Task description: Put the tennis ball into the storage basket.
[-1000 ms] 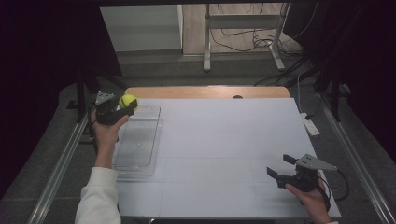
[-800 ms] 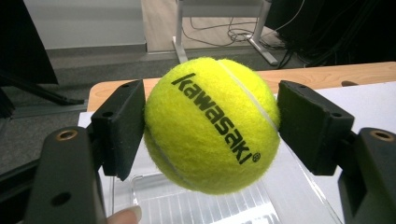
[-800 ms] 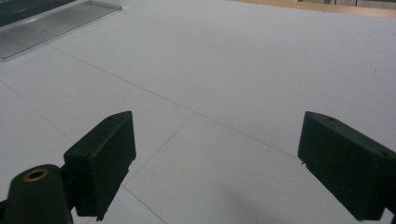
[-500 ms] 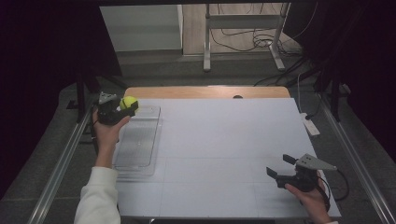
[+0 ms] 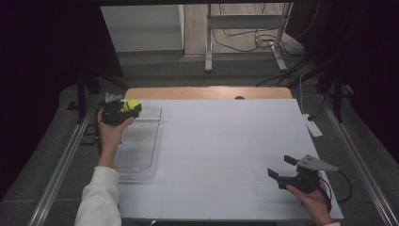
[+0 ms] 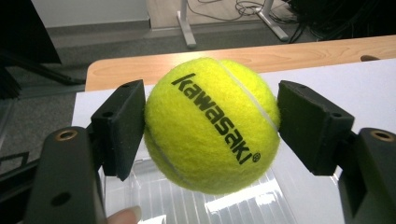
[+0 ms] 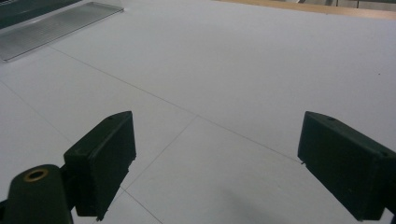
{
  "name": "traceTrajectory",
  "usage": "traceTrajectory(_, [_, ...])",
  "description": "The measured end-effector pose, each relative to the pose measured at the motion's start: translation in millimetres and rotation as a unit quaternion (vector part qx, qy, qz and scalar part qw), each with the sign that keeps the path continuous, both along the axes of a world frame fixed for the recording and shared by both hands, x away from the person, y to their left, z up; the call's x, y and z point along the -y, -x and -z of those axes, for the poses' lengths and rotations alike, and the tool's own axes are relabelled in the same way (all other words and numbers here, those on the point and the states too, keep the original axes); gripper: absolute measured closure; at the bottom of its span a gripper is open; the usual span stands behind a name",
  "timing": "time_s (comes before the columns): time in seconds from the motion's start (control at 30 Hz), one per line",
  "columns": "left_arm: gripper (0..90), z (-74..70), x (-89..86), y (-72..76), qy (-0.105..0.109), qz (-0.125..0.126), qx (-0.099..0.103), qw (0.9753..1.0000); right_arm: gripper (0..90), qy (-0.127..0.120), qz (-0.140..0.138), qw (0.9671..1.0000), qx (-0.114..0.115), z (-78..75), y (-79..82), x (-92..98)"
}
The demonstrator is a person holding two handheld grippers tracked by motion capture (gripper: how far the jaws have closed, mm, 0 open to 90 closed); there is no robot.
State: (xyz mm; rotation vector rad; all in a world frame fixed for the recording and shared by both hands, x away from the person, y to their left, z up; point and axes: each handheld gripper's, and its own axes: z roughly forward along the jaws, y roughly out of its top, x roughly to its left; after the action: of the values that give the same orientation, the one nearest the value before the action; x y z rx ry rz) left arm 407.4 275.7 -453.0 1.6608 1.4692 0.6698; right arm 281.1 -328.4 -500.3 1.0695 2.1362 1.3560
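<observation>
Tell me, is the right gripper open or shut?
Open: the right gripper shows both jaws wide apart, with bare white table between them.

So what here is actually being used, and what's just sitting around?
In use:
- tennis ball, clamped in the left claw
- clear plastic tray under it
- right claw, open and empty above the white table

Lying about:
- white power strip at the table's right edge
- metal stand and cables on the floor beyond

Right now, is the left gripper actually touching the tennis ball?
Touching. The left gripper view shows the left gripper with both black jaws pressed flat against the sides of the tennis ball, no gap on either side.
</observation>
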Motion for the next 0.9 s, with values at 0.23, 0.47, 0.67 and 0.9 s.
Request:
traceTrajectory(0.23, [27.2,5.7,-0.8,-5.1,-0.007,-0.002,-0.018,0.9998,11.7,0.0,0.0,1.0,0.0,0.2,-0.2,0.1])
traceTrajectory(0.47, [27.2,9.7,-1.1,-8.2,-0.01,-0.005,-0.031,0.9995,11.7,0.0,0.0,1.0,0.0,0.1,0.0,0.1])
traceTrajectory(0.67, [27.2,13.1,-0.7,-11.1,-0.017,-0.005,-0.044,0.9989,11.8,0.0,0.001,1.0,0.0,-0.1,0.0,0.1])
traceTrajectory(0.9, [27.1,18.2,-1.5,-14.4,-0.022,-0.01,-0.054,0.9982,11.8,0.0,0.0,1.0,0.0,0.0,0.0,0.2])
